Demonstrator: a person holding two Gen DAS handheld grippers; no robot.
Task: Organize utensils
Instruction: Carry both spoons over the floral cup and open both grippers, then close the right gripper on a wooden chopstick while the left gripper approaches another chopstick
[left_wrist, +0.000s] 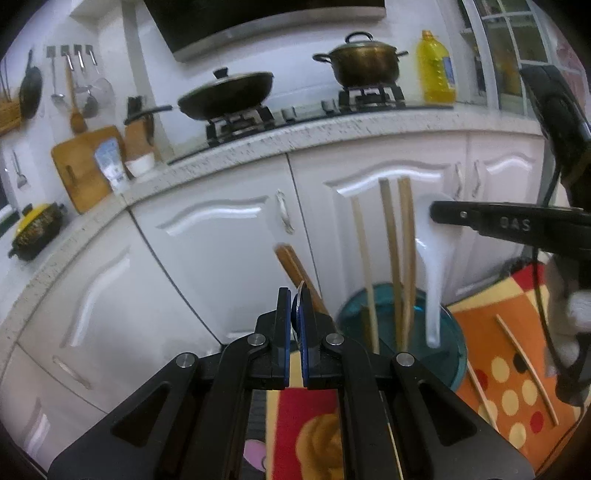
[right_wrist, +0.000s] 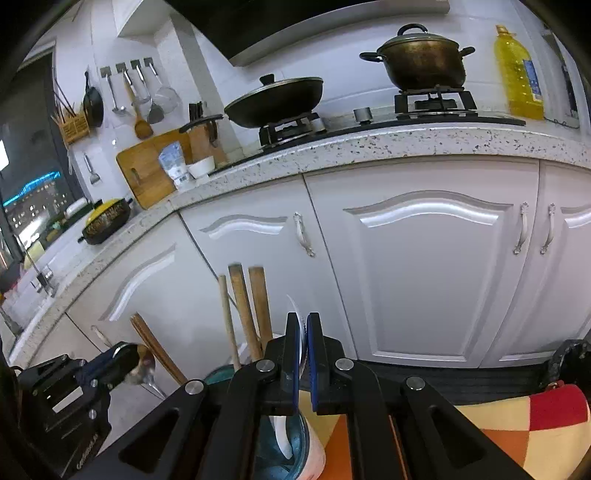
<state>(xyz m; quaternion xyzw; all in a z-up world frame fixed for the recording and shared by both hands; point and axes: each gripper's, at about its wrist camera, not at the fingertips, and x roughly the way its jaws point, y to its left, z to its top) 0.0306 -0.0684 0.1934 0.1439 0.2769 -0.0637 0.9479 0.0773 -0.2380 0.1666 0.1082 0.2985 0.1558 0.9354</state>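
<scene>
Left gripper: my left gripper (left_wrist: 295, 317) has its blue pads pressed together on a metal spoon (left_wrist: 300, 295), whose thin edge sticks up between them.
Right gripper: my right gripper (right_wrist: 303, 343) is clamped on the bowl end of a white ladle-style spoon (left_wrist: 434, 280); from the left wrist view the black fingers pinch its top while the handle hangs down.
Holder: a teal utensil cup (left_wrist: 448, 332) stands just ahead and to the right of my left gripper, directly below my right one.
In the holder: three pale chopsticks (left_wrist: 391, 243) stand upright in it, and the white spoon's handle tip dips inside the rim.
Dark chopsticks: a brown pair (left_wrist: 295, 267) leans just beyond my left gripper's tips.
Loose pieces: two thin chopsticks (left_wrist: 526, 365) lie on the patterned mat (left_wrist: 506, 354), right of the cup.
Backdrop: white cabinets (right_wrist: 424, 258) face both grippers.
</scene>
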